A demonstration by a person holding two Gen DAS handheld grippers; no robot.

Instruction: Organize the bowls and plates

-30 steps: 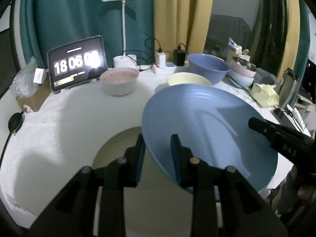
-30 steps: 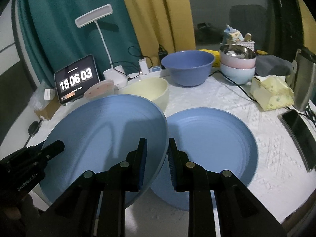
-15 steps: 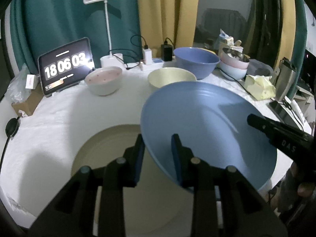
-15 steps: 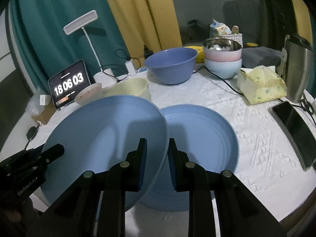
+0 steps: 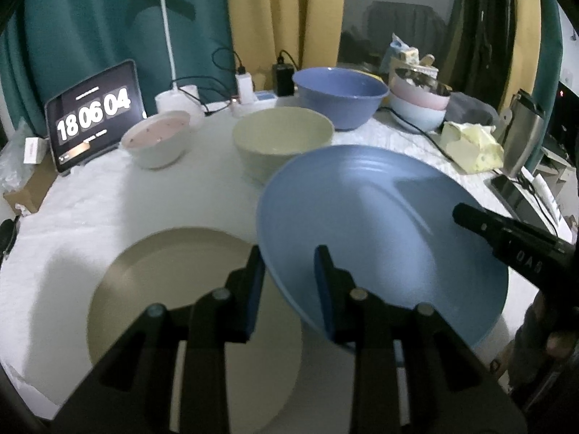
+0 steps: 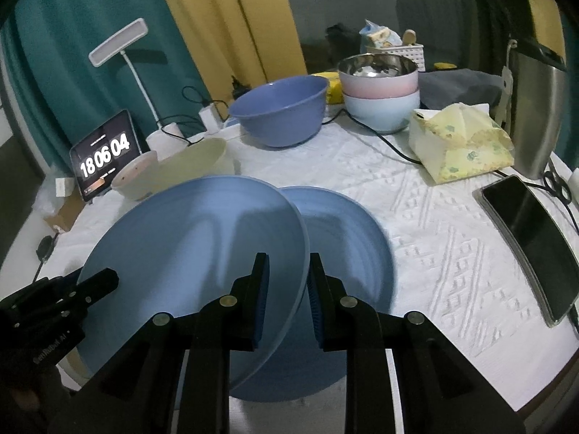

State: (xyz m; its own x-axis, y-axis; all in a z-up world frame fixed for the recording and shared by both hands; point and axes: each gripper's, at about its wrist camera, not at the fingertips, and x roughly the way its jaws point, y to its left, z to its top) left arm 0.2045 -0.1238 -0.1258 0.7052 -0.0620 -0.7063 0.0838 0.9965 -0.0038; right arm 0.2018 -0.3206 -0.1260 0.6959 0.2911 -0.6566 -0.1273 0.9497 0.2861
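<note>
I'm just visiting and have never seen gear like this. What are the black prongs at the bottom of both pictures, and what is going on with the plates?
There is no robot here: a person holds a two-fingered grabbing tool in each hand, and each tool carries a wide-angle camera looking along its fingers. One picture comes from the left gripper, the other from the right gripper. Both are shut on opposite edges of one tilted blue plate, carrying it together. On the white tablecloth lie a second blue plate and a beige plate. Further back stand a cream bowl, a pink-lined bowl, a large blue bowl, stacked bowls, a clock display and a phone.
</note>
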